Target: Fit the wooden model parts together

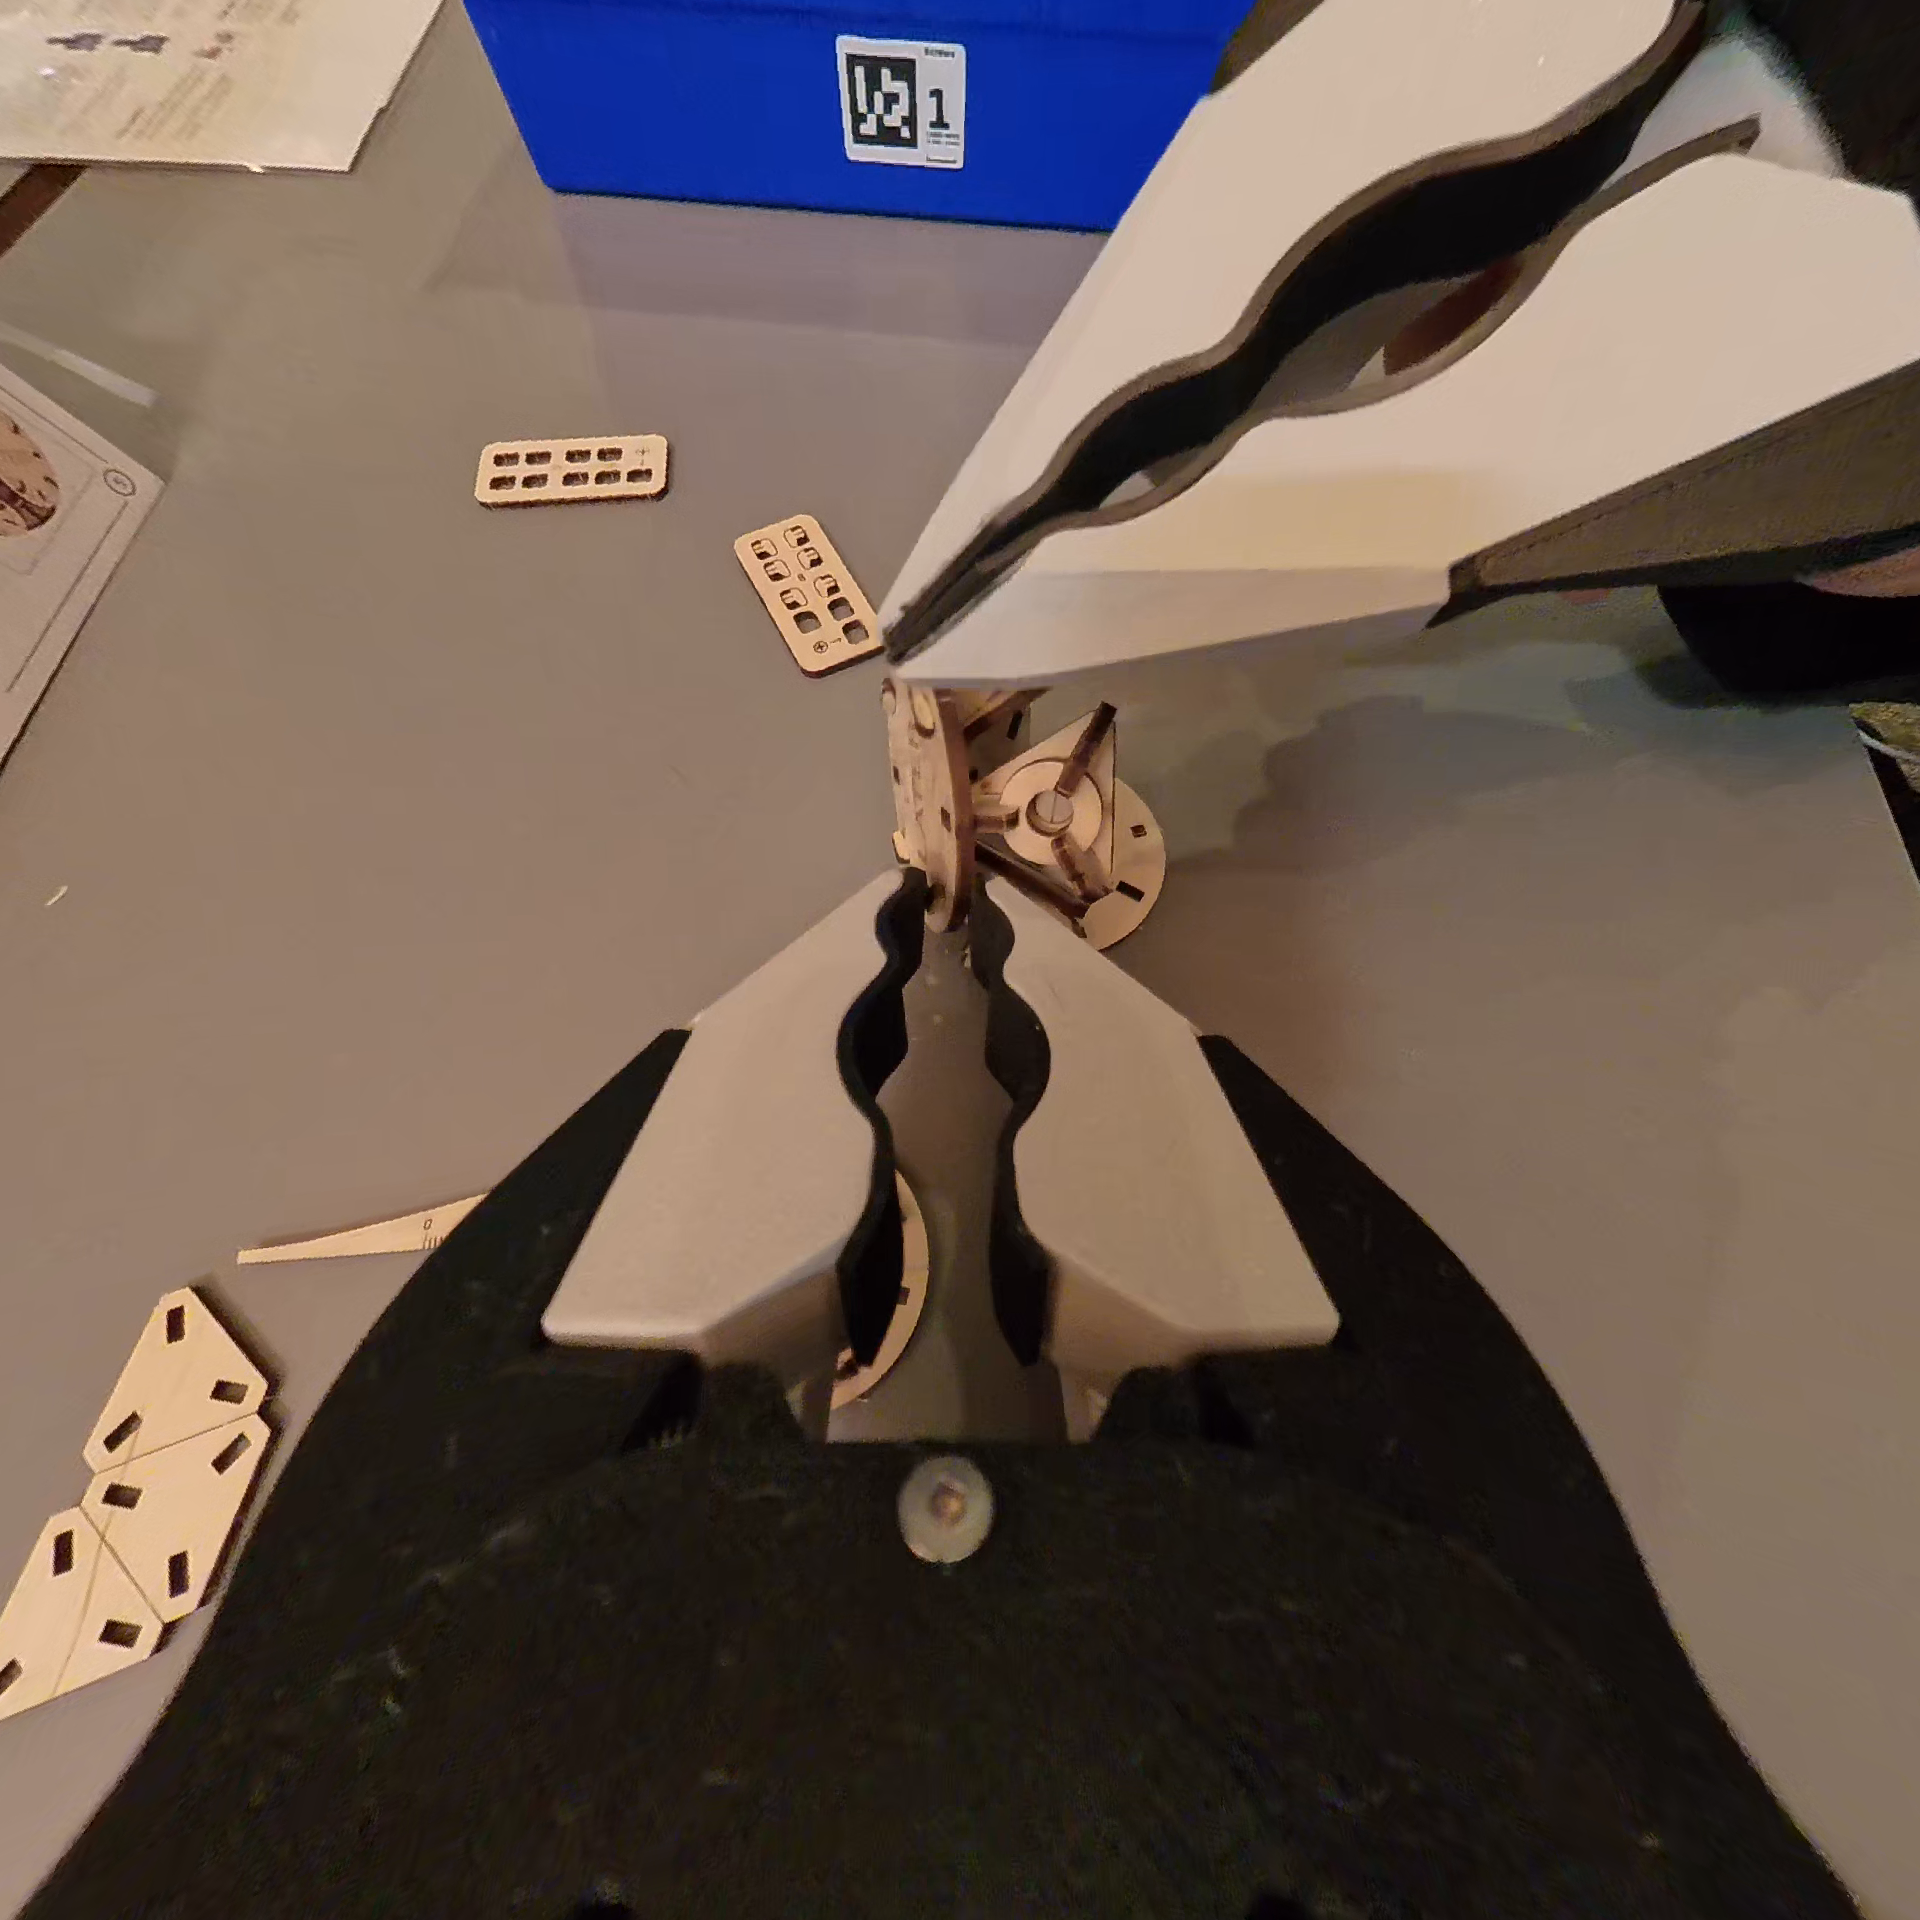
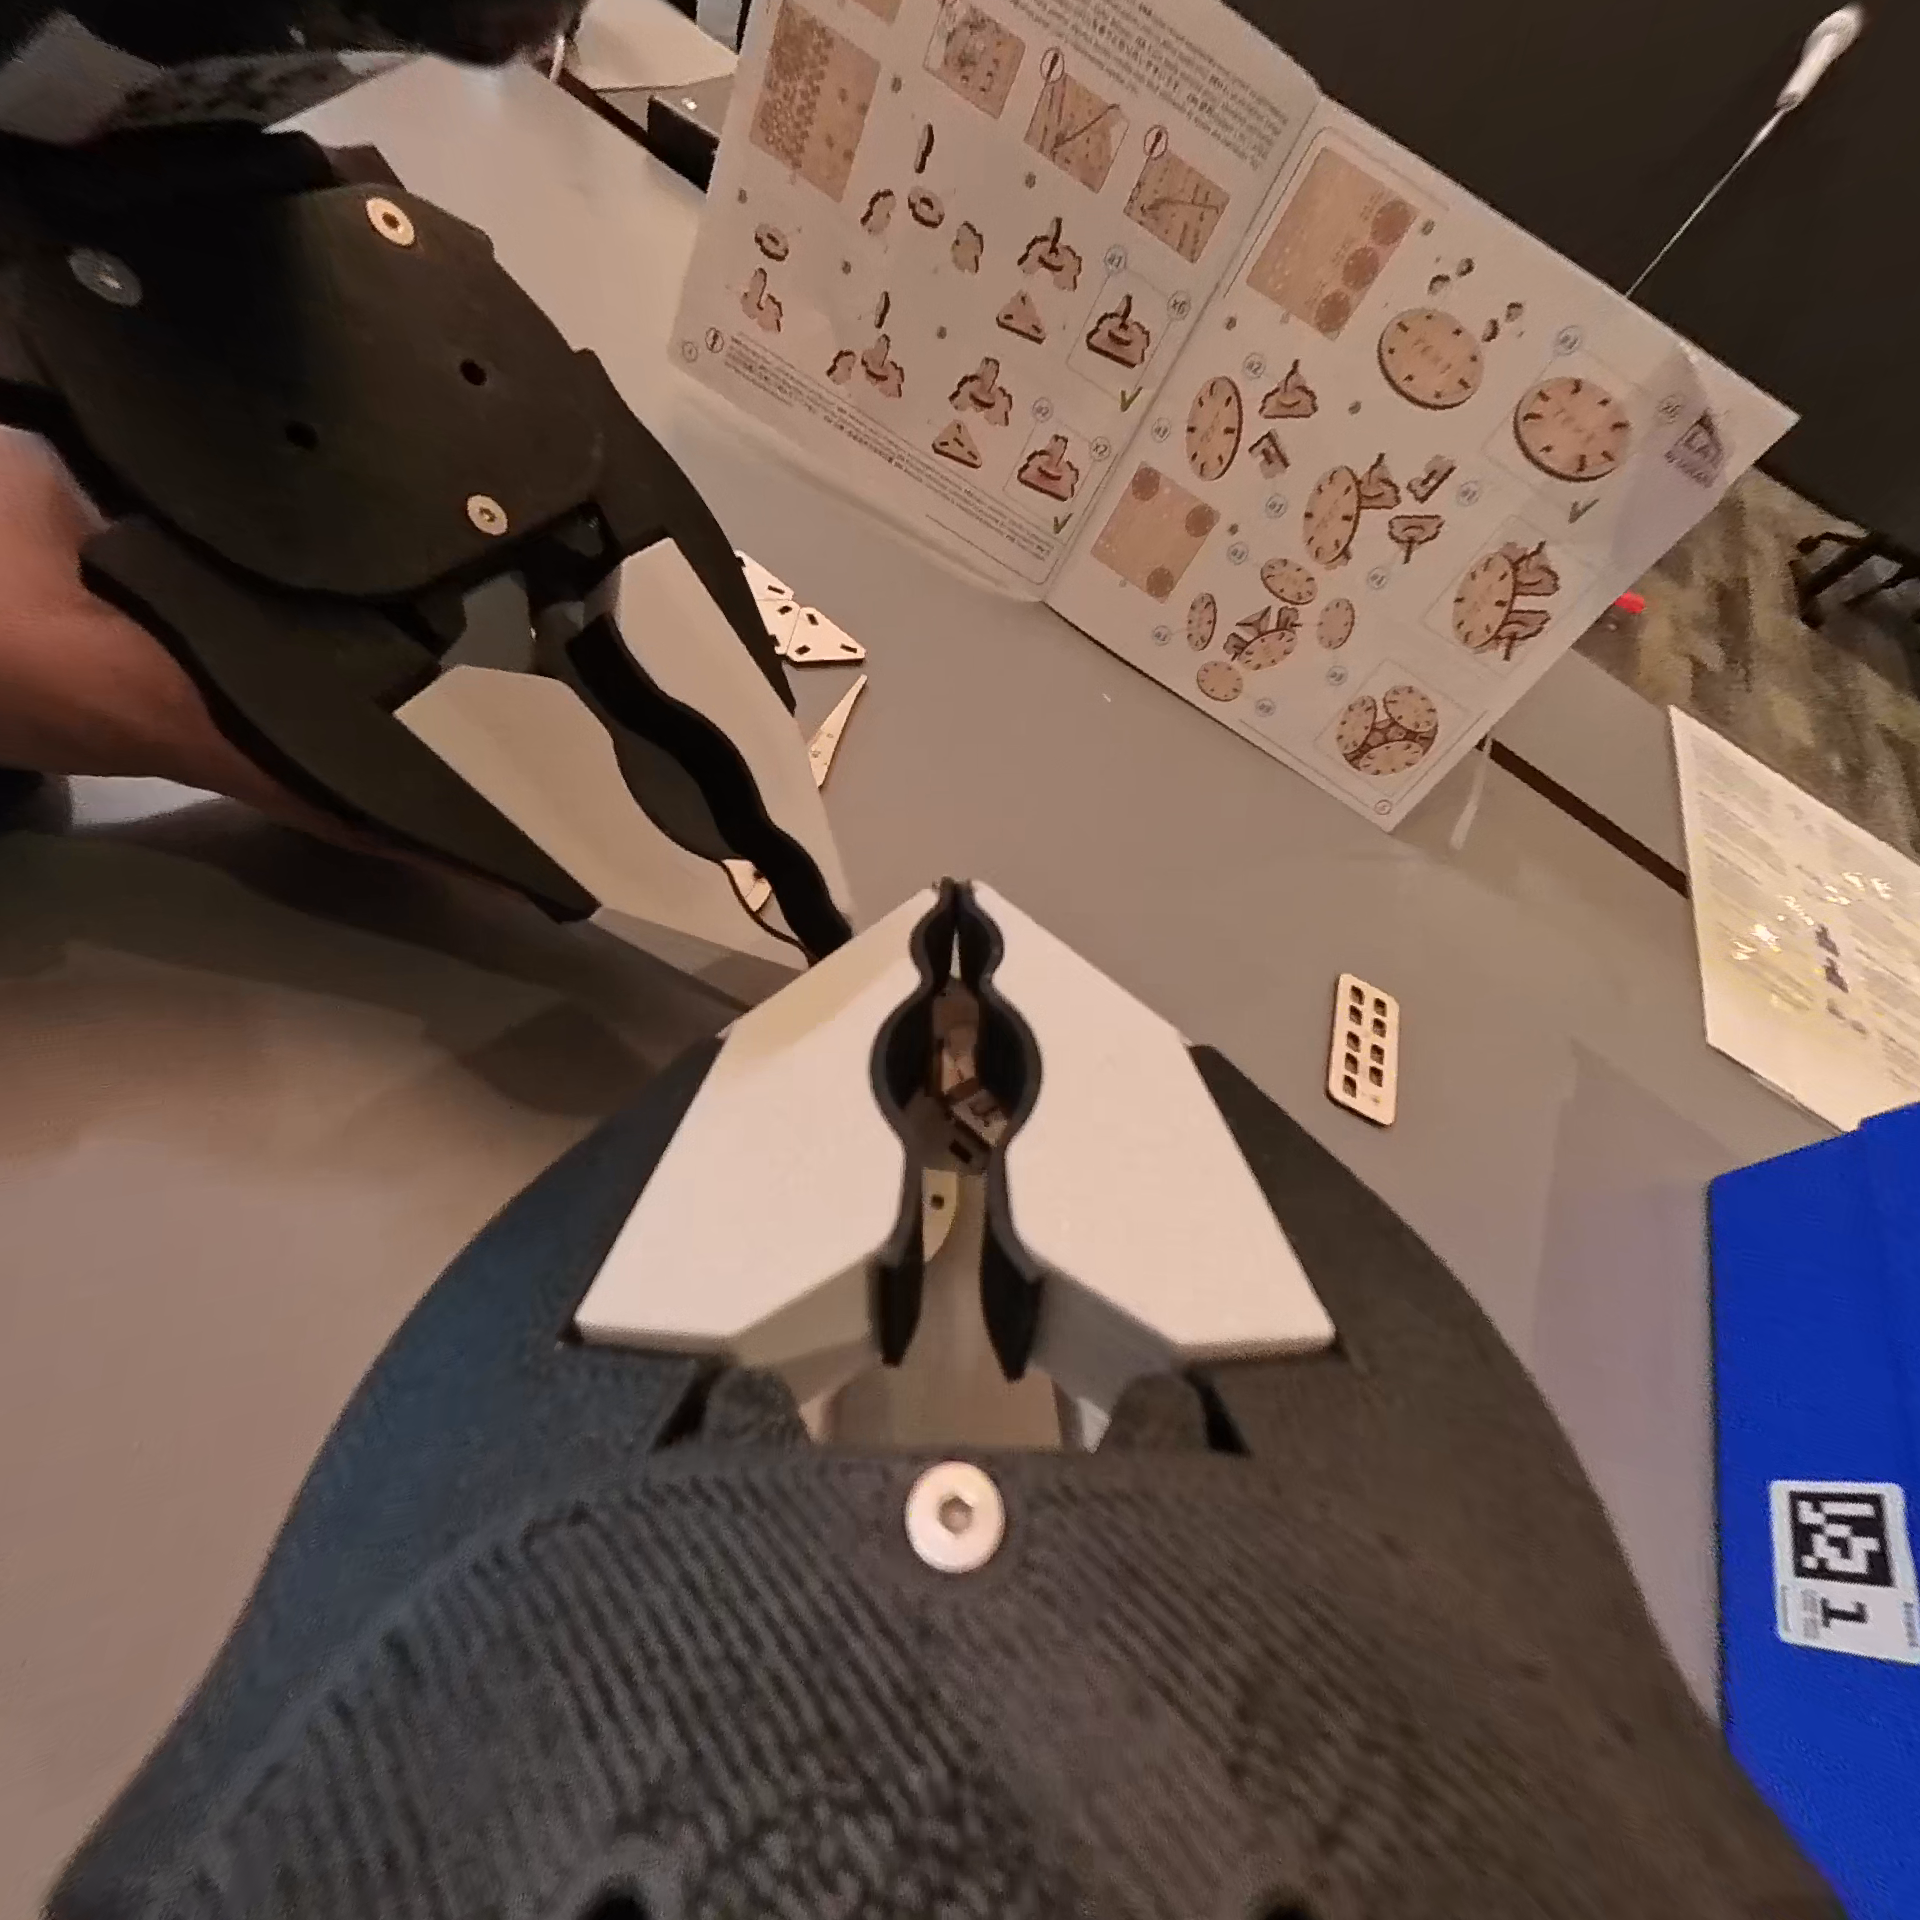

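1. Two grippers meet on one small wooden assembly [image 1: 1023,821], a plywood model of discs joined by slotted struts. The left gripper [image 1: 940,899] has its jaws nearly together, clamped on the lower rim of the upright disc right at its fingertips. That would steady the piece from below.
2. Just above that disc, the right gripper [image 1: 896,639] reaches in from the upper right with its jaws together. Its tips sit at the disc's top edge. Whether they pinch the edge or only press on it is hidden by the finger bodies.
3. In the right wrist view, wood shows only through the hollow between the closed fingers [image 2: 1101,1122]. The assembly itself is hidden beneath them.
4. Left of the left gripper lie flat triangular panels [image 1: 135,1475] and a thin wooden wedge [image 1: 364,1236], partly cut off.
5. Farther ahead lie two slotted plywood strips [image 1: 571,470]. Beyond them stands a blue box [image 1: 675,104], cropped by the frame.
6. Farthest off, the right wrist view shows an open instruction booklet [image 2: 1195,364] propped upright. Its support is unclear.
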`<state>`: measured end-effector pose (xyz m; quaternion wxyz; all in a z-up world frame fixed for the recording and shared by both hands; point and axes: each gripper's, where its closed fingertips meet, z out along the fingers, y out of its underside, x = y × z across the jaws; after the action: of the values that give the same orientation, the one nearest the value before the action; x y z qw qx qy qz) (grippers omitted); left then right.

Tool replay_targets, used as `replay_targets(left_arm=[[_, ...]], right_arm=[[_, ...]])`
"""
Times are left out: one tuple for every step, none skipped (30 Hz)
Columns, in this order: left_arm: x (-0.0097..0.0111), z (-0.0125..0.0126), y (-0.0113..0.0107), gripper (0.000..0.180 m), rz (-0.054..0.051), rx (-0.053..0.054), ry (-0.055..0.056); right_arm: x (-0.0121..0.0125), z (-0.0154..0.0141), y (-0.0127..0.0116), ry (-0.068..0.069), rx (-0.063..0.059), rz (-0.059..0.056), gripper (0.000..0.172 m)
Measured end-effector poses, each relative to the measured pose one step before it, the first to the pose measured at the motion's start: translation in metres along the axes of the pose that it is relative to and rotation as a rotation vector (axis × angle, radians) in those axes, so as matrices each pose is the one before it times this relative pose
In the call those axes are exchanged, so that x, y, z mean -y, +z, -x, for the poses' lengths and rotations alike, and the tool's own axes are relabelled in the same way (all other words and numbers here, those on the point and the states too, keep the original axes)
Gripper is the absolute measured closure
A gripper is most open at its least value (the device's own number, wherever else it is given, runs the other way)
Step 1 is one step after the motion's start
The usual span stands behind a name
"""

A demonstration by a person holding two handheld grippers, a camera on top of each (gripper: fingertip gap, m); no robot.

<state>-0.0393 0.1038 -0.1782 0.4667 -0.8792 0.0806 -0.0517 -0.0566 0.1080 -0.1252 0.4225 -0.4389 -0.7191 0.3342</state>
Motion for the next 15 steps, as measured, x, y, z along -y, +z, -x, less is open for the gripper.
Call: replay_targets(left_arm=[[-0.00007, 0.00015, 0.00004, 0.176, 0.0011, 0.0016, 0.0014], [-0.00014, 0.00001, 0.00002, 0.177, 0.0016, 0.0014, 0.0012], [-0.00032, -0.00016, 0.00031, 0.177, 0.003, 0.0008, 0.0021], [-0.00033, -0.00015, 0.00034, 0.177, 0.0022, 0.0008, 0.0024], [-0.00005, -0.00021, 0.00037, 0.177, 0.0007, 0.0, 0.0017], [-0.00002, -0.00042, 0.00025, 0.178, 0.0007, -0.0005, 0.0015], [-0.00005, -0.00032, 0.00025, 0.178, 0.001, 0.0002, 0.0029], [0.00031, -0.00014, -0.00002, 0.178, -0.0009, 0.0018, 0.0044], [0.00059, -0.00088, 0.0, 0.178, -0.0024, -0.002, 0.0059], [0.00053, -0.0018, 0.00006, 0.178, -0.0013, -0.0074, 0.0089], [0.00044, -0.00102, 0.00008, 0.178, 0.0, -0.0009, 0.0081], [0.00042, -0.00029, 0.00009, 0.178, 0.0004, 0.0049, 0.0097], [0.00037, -0.00035, 0.00017, 0.178, 0.0019, 0.005, 0.0108], [0.00026, -0.00054, 0.00025, 0.178, 0.0028, 0.0043, 0.0106], [0.00019, -0.00019, 0.00013, 0.178, 0.0027, 0.0061, 0.0093]], right_arm=[[0.00154, -0.00153, -0.001, -0.0018, -0.0082, -0.009, 0.172], [0.00147, -0.0015, -0.00088, -0.0021, -0.0078, -0.0088, 0.172], [0.00078, -0.00064, -0.00031, -0.0014, -0.0031, -0.0046, 0.172], [-0.00048, -0.00014, 0.00033, 0.0005, 0.0011, 0.0025, 0.172], [-0.00175, 0.00034, 0.00115, 0.0003, 0.004, 0.0096, 0.172], [-0.00299, 0.00032, 0.00161, -0.0013, 0.0044, 0.0161, 0.172], [-0.00411, 0.0007, 0.00184, -0.0035, 0.0063, 0.0238, 0.172], [-0.00395, 0.00042, 0.00149, -0.0041, 0.0033, 0.0243, 0.172], [-0.0008, -0.00057, 0.00013, -0.0044, -0.0045, 0.0042, 0.172], [0.00206, -0.00045, -0.0014, -0.0044, -0.0047, -0.0142, 0.172], [0.00254, -0.00057, -0.00183, -0.0014, -0.0042, -0.0141, 0.172], [0.0018, -0.00069, -0.00138, 0.0007, -0.0031, -0.0071, 0.172], [0.00108, -0.00046, -0.00087, 0.0006, -0.0008, -0.0035, 0.172], [0.00046, -0.0002, -0.00061, -0.0008, -0.0002, -0.0021, 0.172], [0.00003, -0.00052, -0.00064, -0.0026, -0.0025, -0.0011, 0.172]])
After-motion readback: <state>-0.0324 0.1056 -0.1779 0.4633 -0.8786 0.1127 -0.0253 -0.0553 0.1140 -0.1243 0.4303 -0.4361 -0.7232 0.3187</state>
